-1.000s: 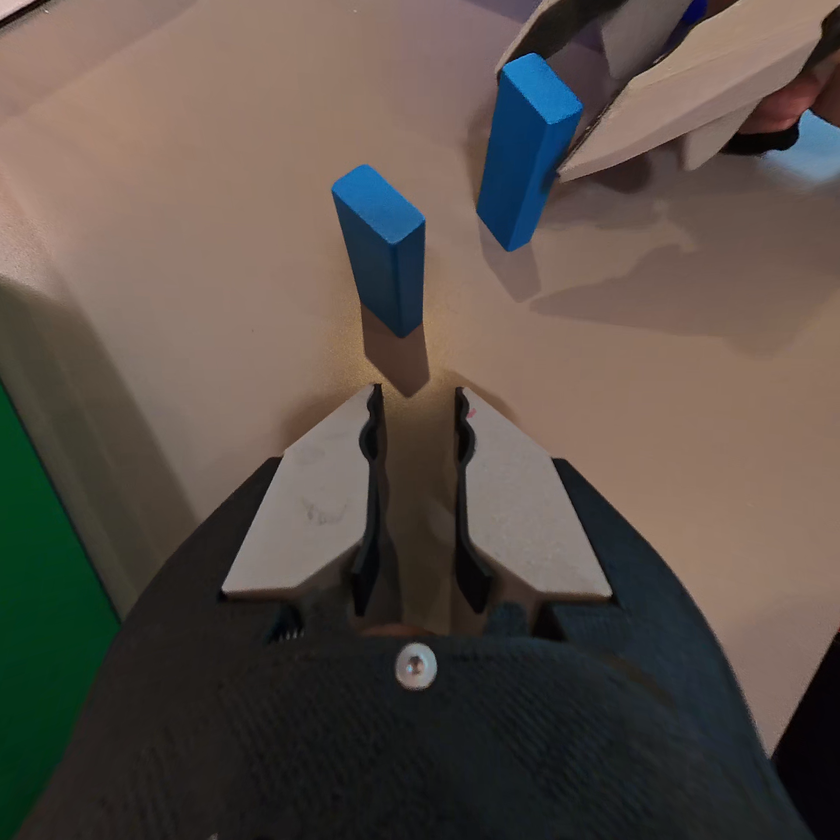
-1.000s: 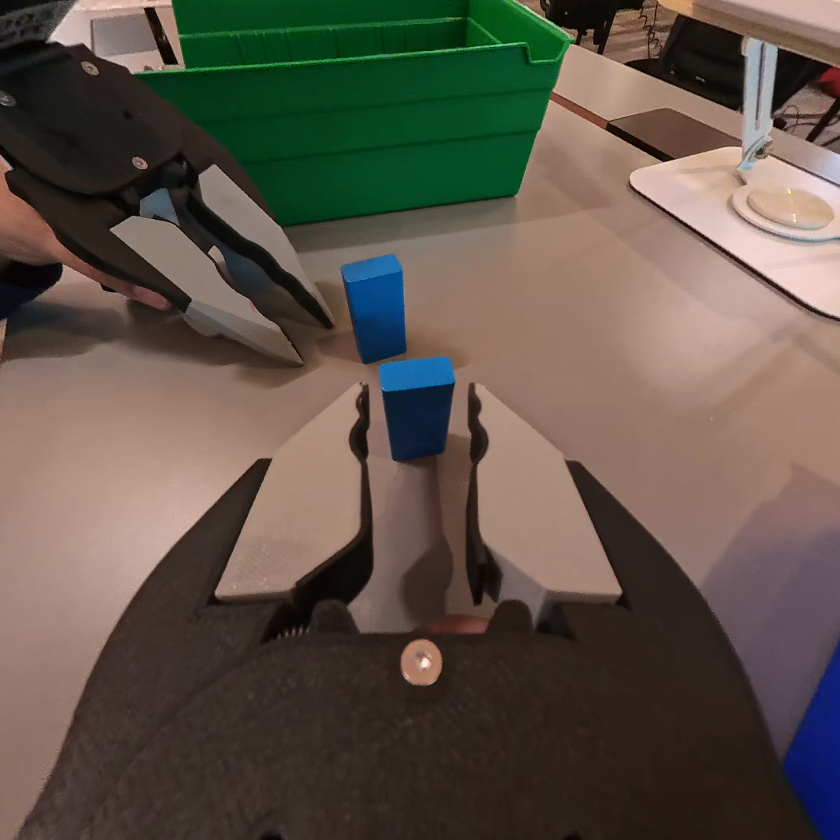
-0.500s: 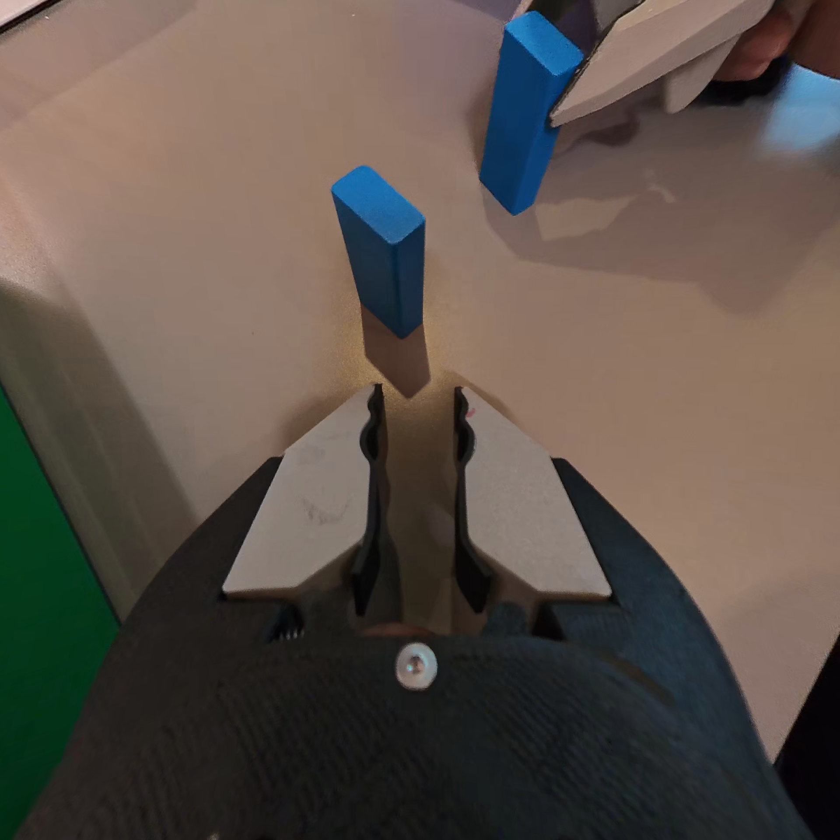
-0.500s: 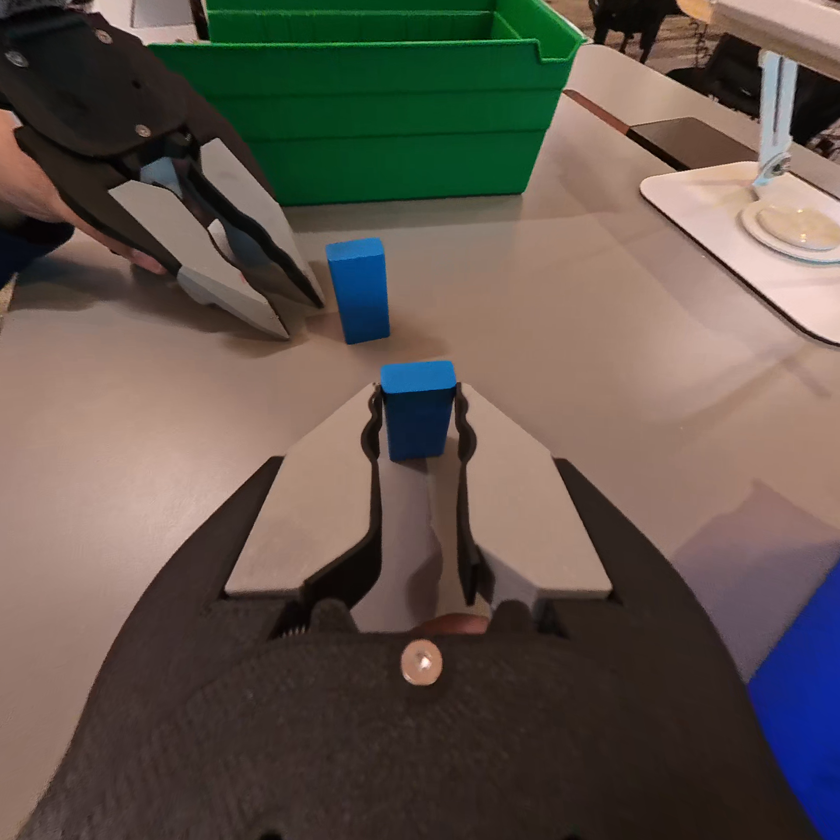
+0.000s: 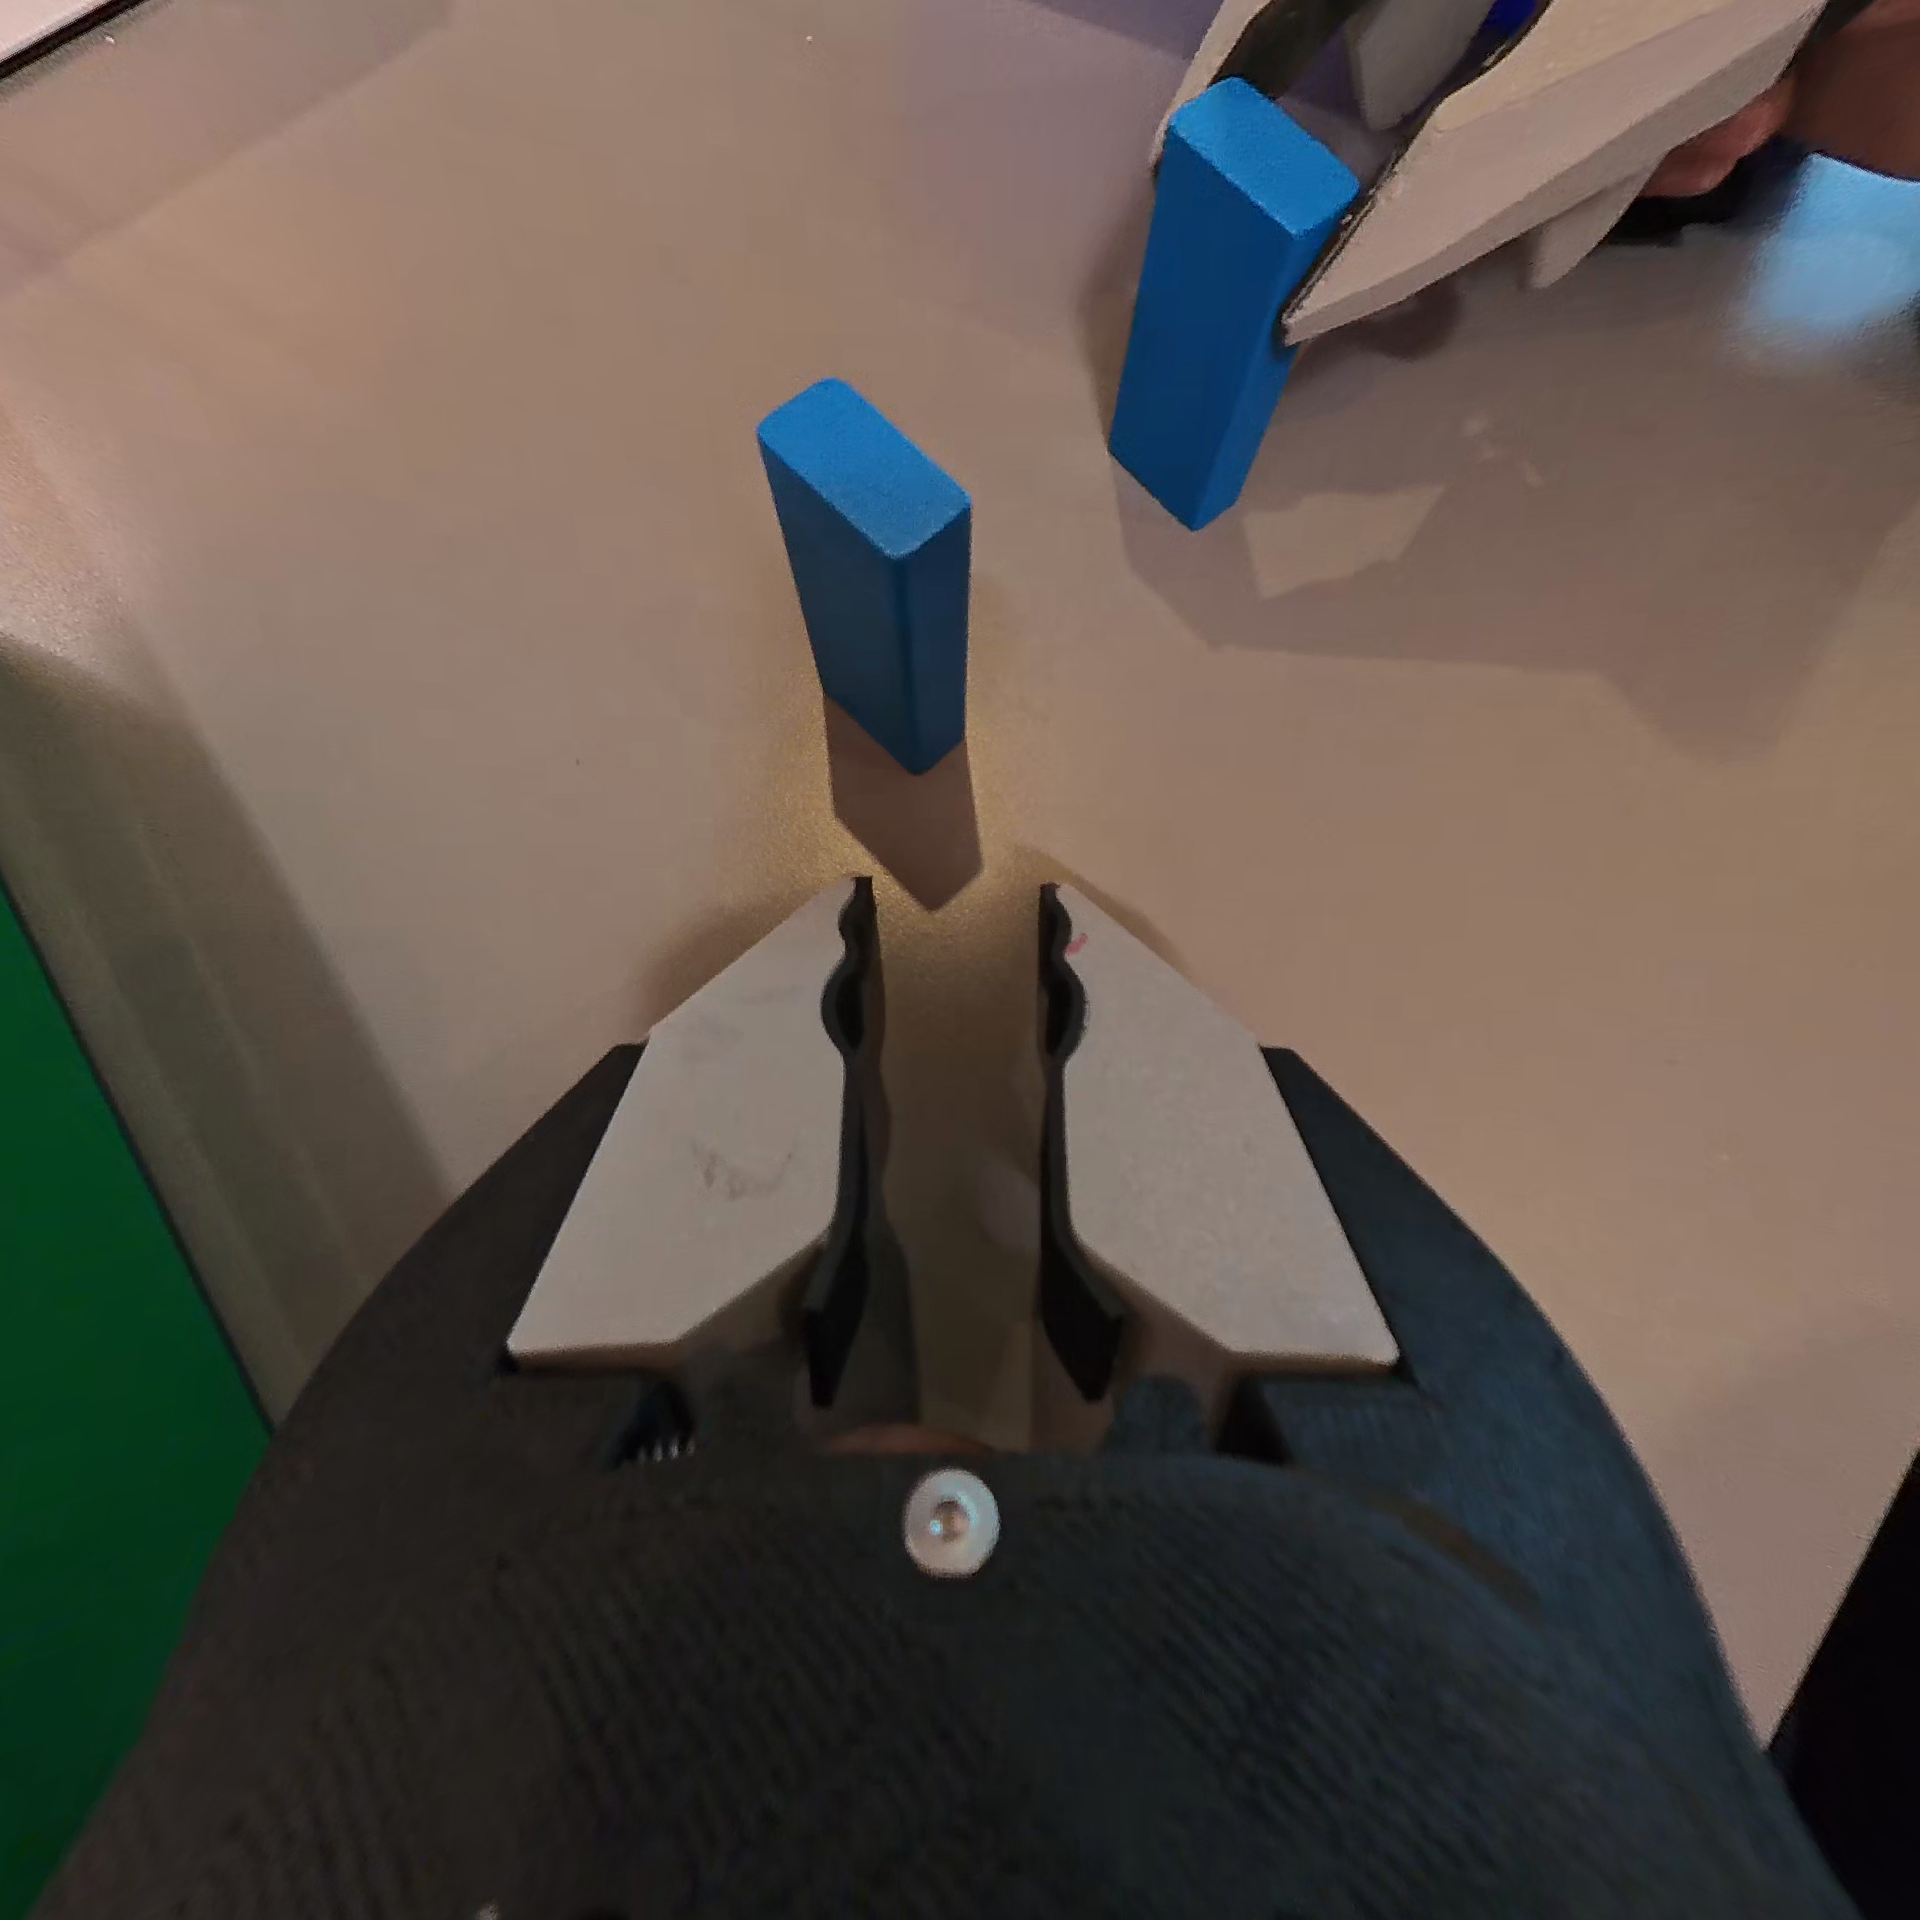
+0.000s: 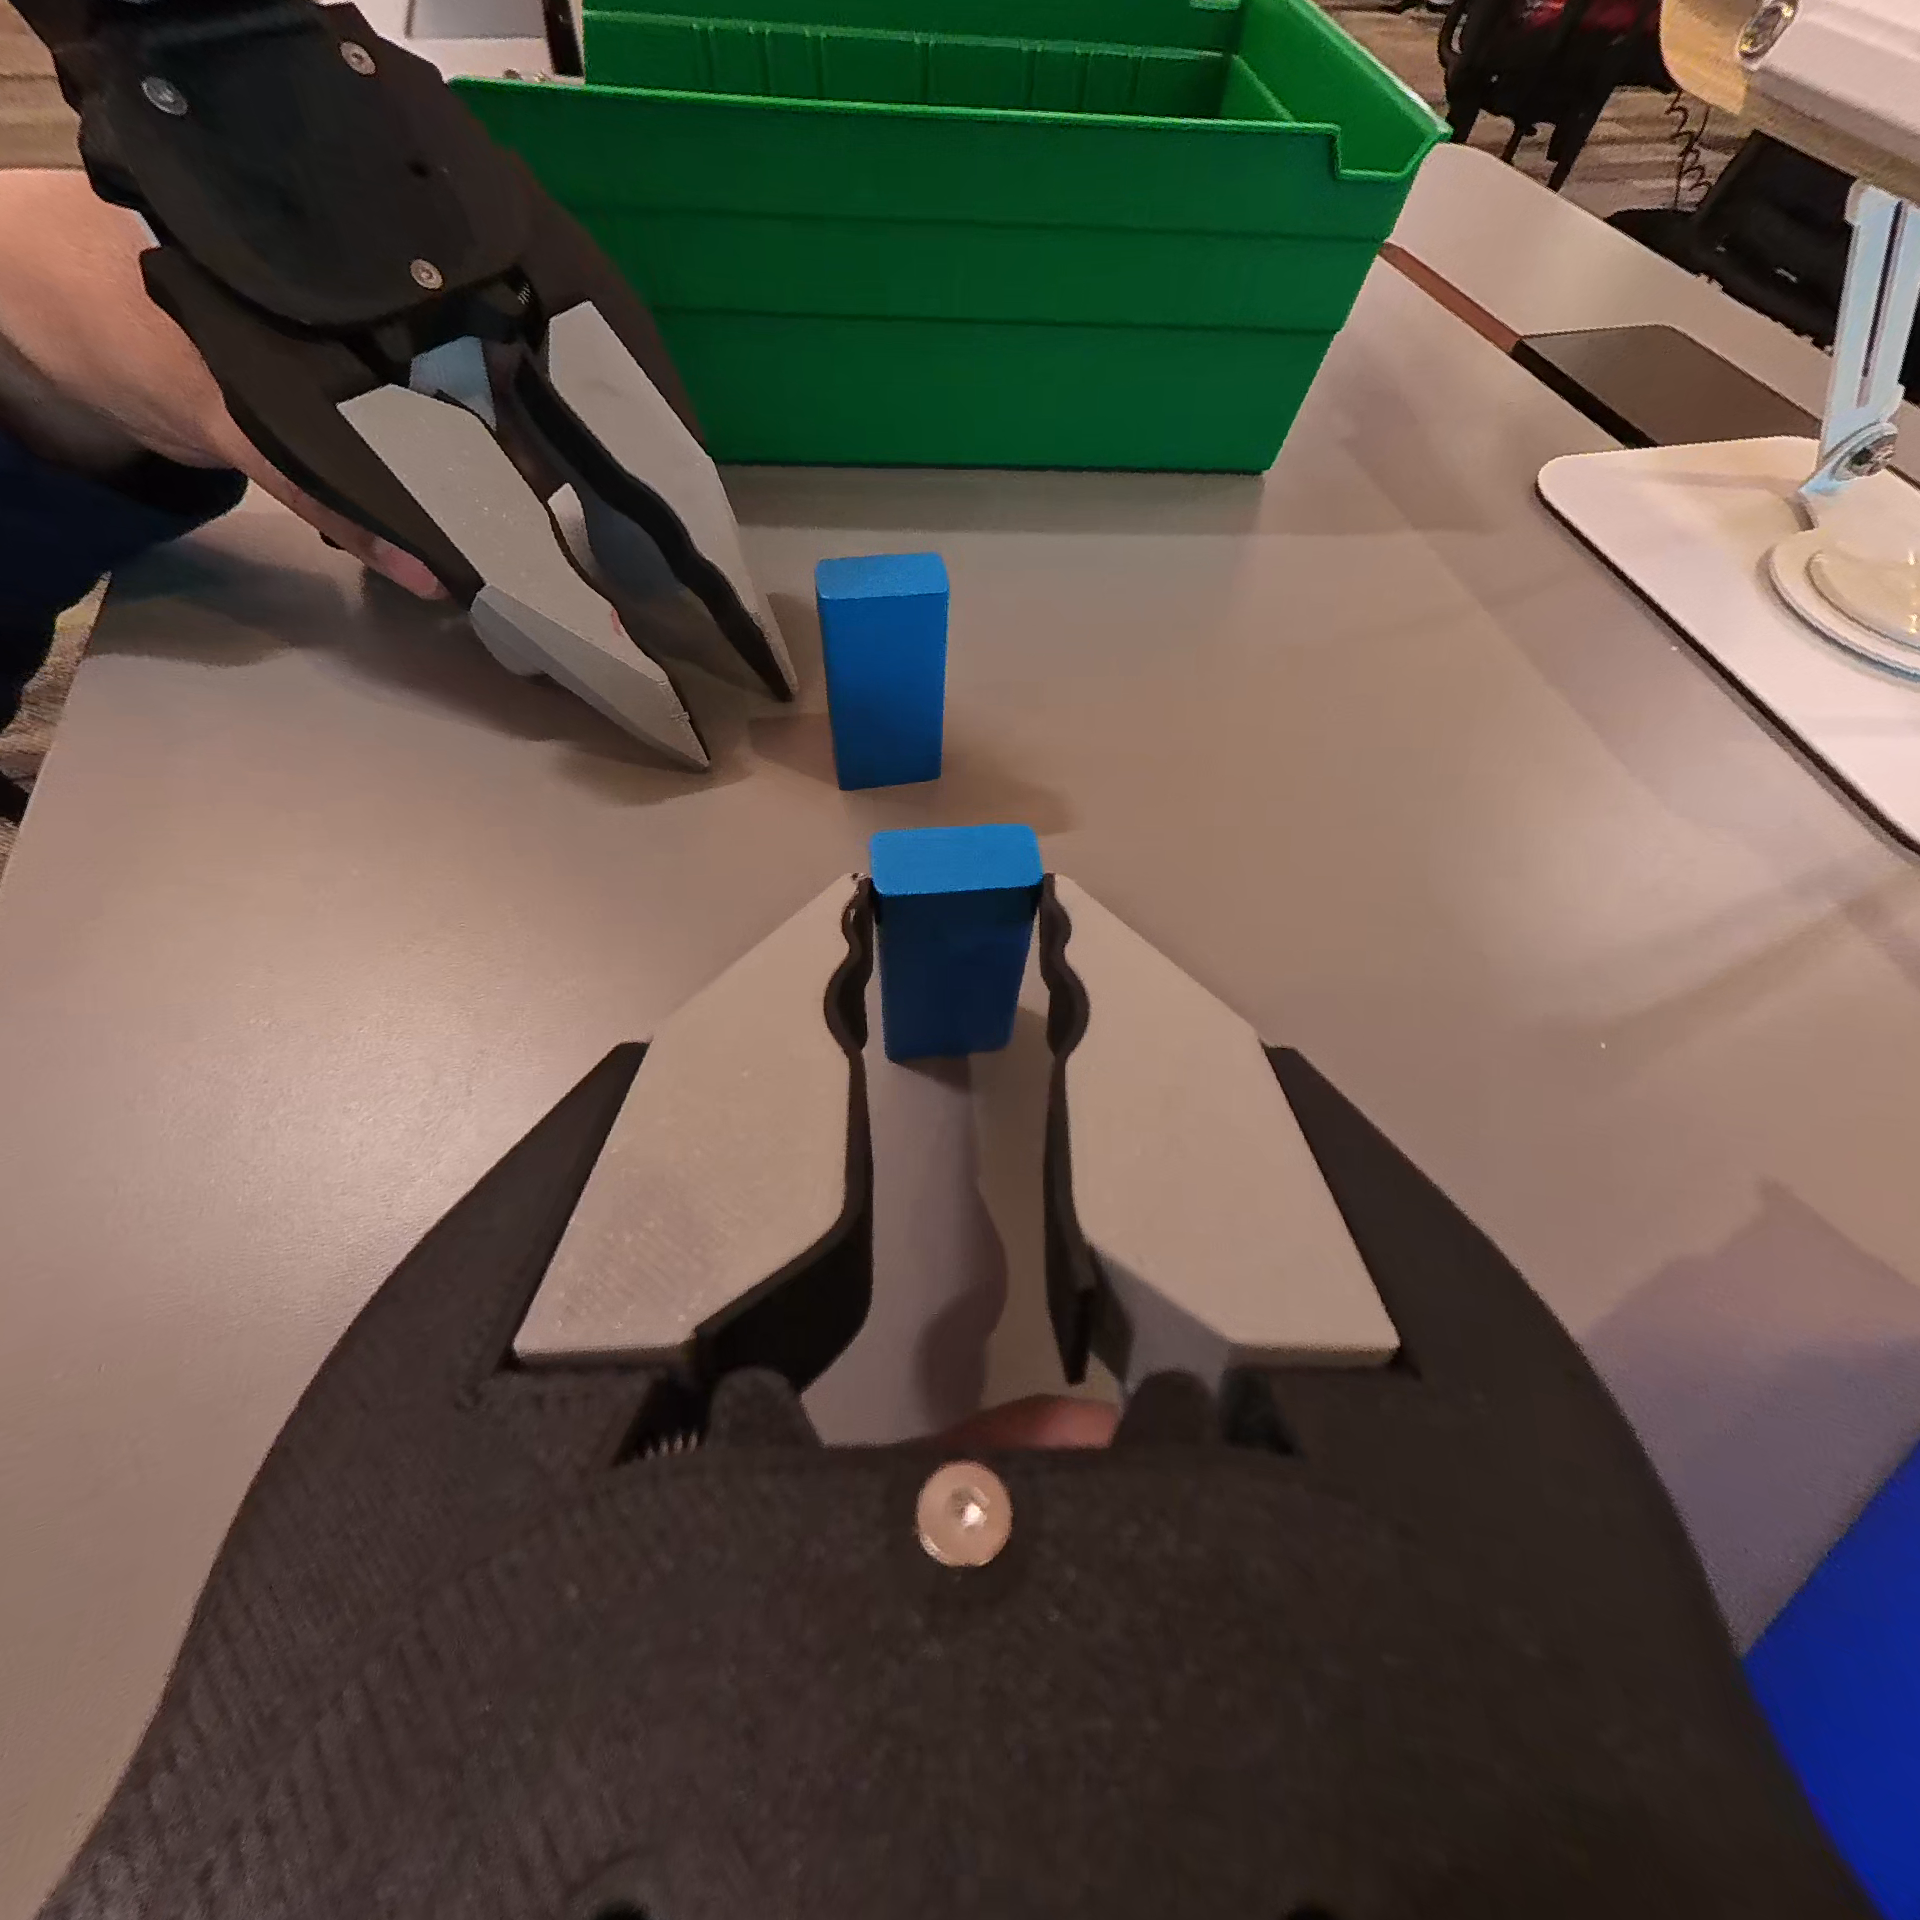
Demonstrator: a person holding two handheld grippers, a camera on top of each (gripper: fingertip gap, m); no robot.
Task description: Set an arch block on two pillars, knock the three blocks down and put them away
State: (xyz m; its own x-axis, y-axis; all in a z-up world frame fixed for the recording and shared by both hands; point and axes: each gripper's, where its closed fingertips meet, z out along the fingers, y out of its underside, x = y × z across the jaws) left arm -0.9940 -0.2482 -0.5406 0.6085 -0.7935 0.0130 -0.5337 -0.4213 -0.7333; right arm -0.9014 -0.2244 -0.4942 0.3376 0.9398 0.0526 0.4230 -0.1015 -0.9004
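your right gripper (image 6: 954,883) is pinching a blue pillar block (image 6: 951,940) near its top, both pads pressed on its narrow sides, long axis upright. in the left wrist view that block (image 5: 1216,312) looks lifted a little and tilted, though whether its foot is quite clear of the counter (image 6: 1351,831) is hard to tell. the second pillar (image 6: 881,670) stands upright on the counter straight ahead of the held one, toward the green bin (image 6: 987,281), near it but apart. that gap is what your next move turns on: set the held block down upright, broad face parallel to its partner, spaced for the arch to span. your left gripper (image 5: 948,894) holds nothing, fingers parted, just beside the standing pillar (image 5: 868,571), so it is the nearer one to steady it. no arch block is clearly in view.
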